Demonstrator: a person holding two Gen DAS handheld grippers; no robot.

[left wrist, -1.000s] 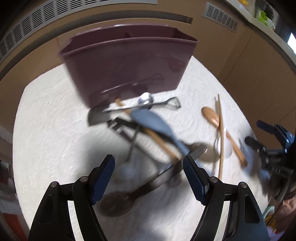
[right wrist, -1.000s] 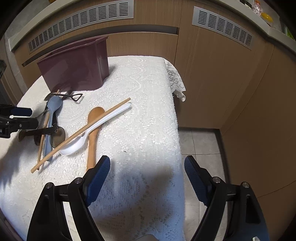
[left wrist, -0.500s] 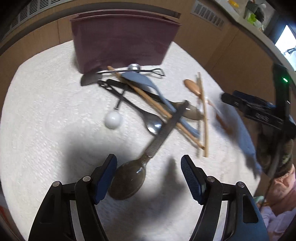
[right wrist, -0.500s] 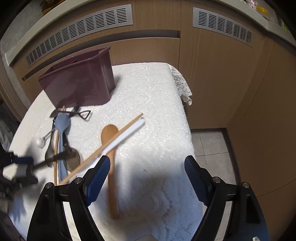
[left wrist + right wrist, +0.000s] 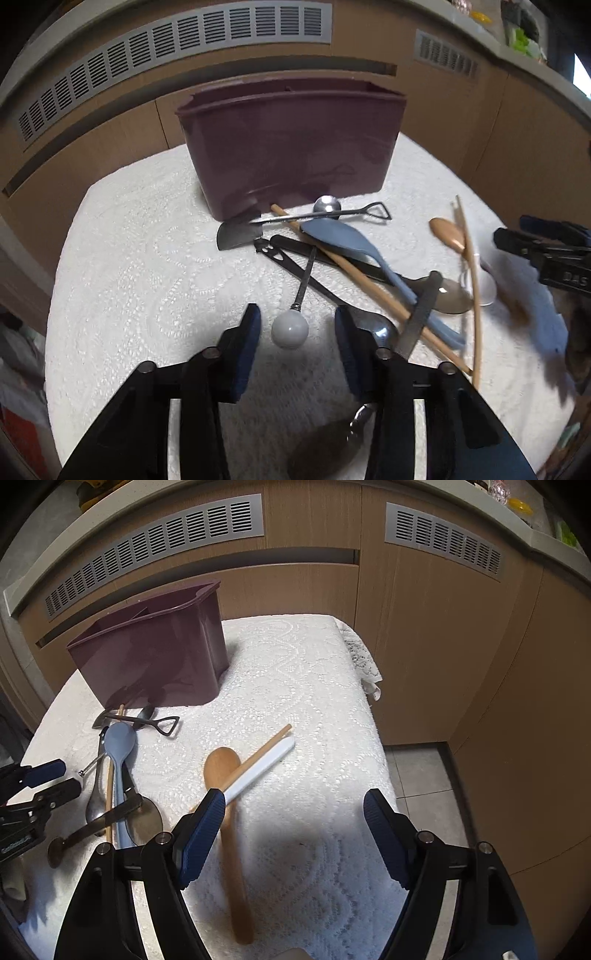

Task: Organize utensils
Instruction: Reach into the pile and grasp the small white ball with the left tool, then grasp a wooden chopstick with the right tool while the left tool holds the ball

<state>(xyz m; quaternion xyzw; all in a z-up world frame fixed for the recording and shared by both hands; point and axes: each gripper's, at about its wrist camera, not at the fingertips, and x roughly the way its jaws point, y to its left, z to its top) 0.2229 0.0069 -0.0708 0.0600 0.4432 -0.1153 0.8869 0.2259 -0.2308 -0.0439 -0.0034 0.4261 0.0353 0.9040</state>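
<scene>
A maroon utensil bin [image 5: 291,147] stands at the back of the white lace-covered table [image 5: 147,266]; it also shows in the right wrist view [image 5: 155,653]. A pile of utensils lies in front of it: a spoon with a white ball end [image 5: 290,329], a blue spoon [image 5: 351,243], a shovel-shaped spoon [image 5: 332,216], a wooden chopstick [image 5: 369,284]. My left gripper [image 5: 297,325] is open, its fingers either side of the white ball. My right gripper [image 5: 295,808] is open above a wooden spoon [image 5: 225,775] and a white spoon [image 5: 262,768].
Wooden cabinets with vent grilles [image 5: 159,535] stand behind the table. The table's right edge drops to a tiled floor [image 5: 421,794]. The right gripper's arm [image 5: 546,254] shows at the right of the left wrist view, the left gripper [image 5: 33,786] at the left of the right wrist view.
My left gripper has moved forward and down to the white ball-ended spoon, which now sits between its fingers. My right gripper has moved closer over the wooden and white spoons.
</scene>
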